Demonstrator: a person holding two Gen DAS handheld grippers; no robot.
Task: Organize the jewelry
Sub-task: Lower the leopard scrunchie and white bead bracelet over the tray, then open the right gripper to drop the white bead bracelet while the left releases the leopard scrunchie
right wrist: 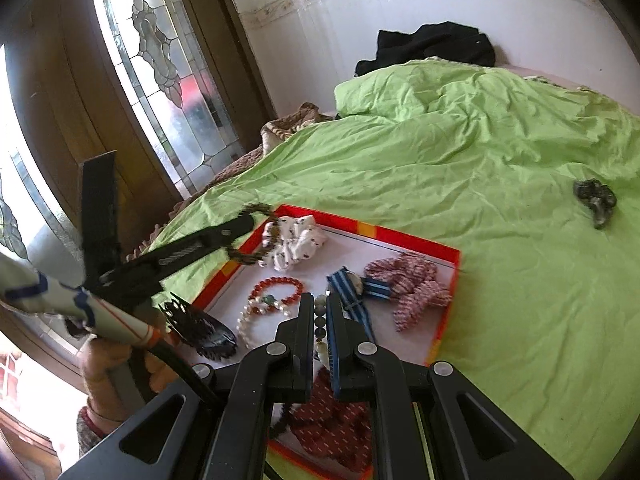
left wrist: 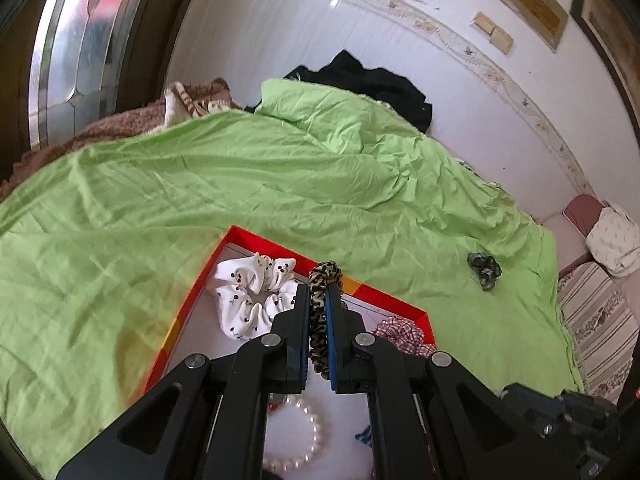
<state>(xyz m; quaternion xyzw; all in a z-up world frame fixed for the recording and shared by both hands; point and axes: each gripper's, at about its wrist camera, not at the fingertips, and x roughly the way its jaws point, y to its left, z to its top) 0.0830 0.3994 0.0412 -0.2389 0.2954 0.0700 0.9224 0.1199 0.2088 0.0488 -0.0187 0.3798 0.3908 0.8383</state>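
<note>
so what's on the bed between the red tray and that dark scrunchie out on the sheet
Nothing: in both wrist views only bare green sheet separates the tray from the dark scrunchie.

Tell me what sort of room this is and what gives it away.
Most likely a bedroom in a home. A bed under a rumpled green sheet fills the view, dark clothing is heaped by the tiled wall, and a wooden door with leaded glass stands beside the bed.
</note>
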